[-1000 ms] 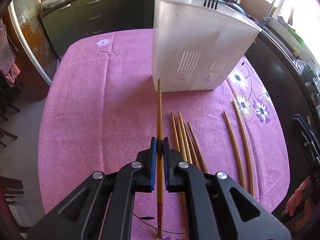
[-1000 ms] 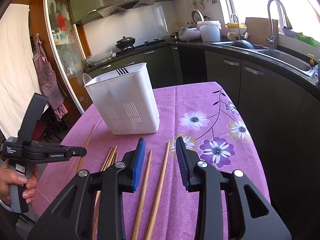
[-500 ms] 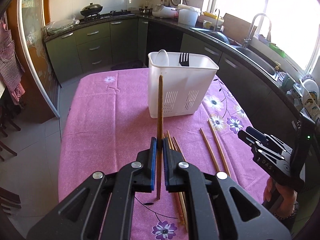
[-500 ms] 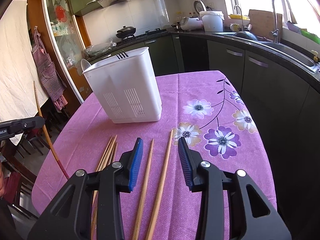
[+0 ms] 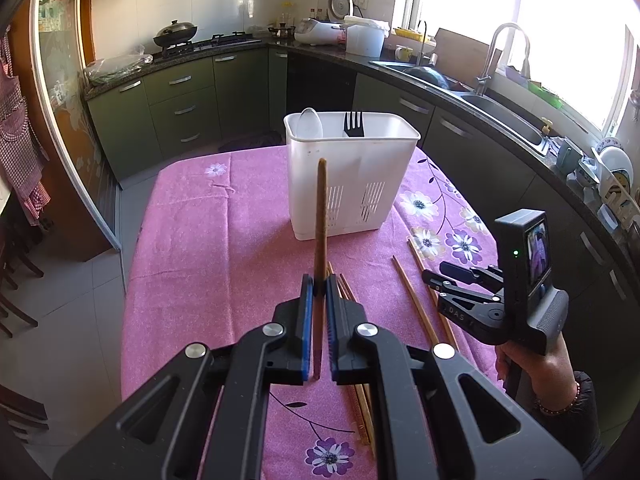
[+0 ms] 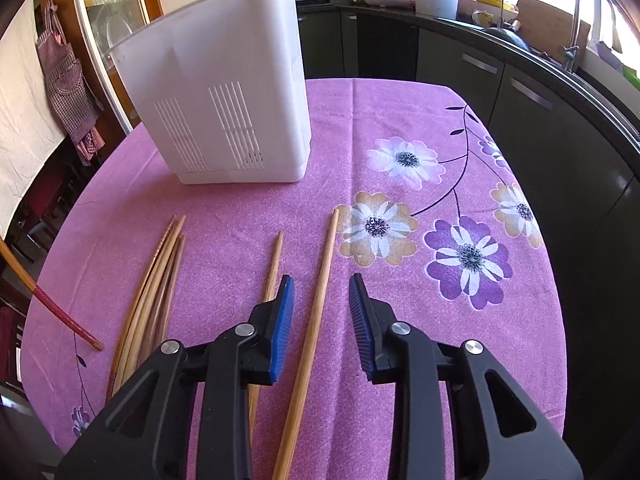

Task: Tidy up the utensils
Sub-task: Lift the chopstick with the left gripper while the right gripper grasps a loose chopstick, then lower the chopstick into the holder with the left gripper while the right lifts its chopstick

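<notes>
My left gripper (image 5: 316,286) is shut on a brown chopstick (image 5: 321,208), held off the table and pointing toward the white utensil holder (image 5: 352,192). A fork (image 5: 354,124) and a spoon (image 5: 310,124) stand in the holder. The held chopstick's red end (image 6: 60,312) shows at the left of the right wrist view. My right gripper (image 6: 321,280) hangs low over the cloth, straddling a loose chopstick (image 6: 326,240). Its jaws are closing, and the pads do not touch the chopstick. Another single chopstick (image 6: 275,260) lies just left of it.
A bundle of several chopsticks (image 6: 160,280) lies on the pink flowered tablecloth (image 6: 400,112) to the left. The holder (image 6: 228,100) stands at the far middle. Dark kitchen cabinets and a sink (image 5: 500,112) run along the right. A hand (image 5: 536,364) holds the right gripper.
The left gripper has lifted its chopstick off the cloth and now holds still. The right gripper has dropped toward the table over the right-hand chopstick, and its jaws have narrowed.
</notes>
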The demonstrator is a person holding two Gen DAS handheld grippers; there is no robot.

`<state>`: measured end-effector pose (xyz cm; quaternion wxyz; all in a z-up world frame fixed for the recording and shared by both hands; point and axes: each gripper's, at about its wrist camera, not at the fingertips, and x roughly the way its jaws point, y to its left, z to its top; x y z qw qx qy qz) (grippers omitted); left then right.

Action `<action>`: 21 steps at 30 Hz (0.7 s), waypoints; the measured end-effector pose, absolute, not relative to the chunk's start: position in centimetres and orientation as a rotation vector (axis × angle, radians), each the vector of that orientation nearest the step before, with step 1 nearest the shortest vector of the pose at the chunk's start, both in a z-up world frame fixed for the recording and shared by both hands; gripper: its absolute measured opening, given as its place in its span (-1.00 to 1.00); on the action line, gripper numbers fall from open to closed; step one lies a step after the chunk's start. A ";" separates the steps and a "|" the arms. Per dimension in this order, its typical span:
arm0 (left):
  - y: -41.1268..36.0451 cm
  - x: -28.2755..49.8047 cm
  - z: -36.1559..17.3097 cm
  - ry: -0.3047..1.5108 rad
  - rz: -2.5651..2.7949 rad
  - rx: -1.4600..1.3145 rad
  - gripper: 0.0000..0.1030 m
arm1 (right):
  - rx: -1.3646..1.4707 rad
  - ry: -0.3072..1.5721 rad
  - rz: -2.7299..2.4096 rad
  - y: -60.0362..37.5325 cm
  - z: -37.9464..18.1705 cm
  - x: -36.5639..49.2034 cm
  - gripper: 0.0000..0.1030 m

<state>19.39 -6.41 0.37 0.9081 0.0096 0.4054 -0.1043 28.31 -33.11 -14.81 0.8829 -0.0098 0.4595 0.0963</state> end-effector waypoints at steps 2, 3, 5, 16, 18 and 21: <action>-6.5 19.4 0.4 0.837 -0.215 0.021 -0.87 | -0.037 0.974 0.199 -32.7 -15.3 28.6 -0.48; -6.5 19.4 0.4 0.837 -0.215 0.020 -0.87 | -0.043 0.986 0.198 -32.5 -15.7 28.8 -0.51; -6.5 19.4 0.4 0.837 -0.217 0.020 -0.87 | -0.065 0.980 0.185 -32.2 -15.9 28.8 -0.60; -6.6 19.5 0.2 0.839 -0.220 0.026 -0.87 | -0.019 0.898 0.232 -32.7 -13.3 27.7 -0.87; -6.6 19.4 0.1 0.840 -0.222 0.029 -0.87 | 0.005 0.850 0.245 -33.1 -11.3 26.9 -0.87; -6.6 19.4 0.1 0.840 -0.224 0.031 -0.87 | 0.036 0.764 0.268 -33.8 -7.9 25.3 -0.87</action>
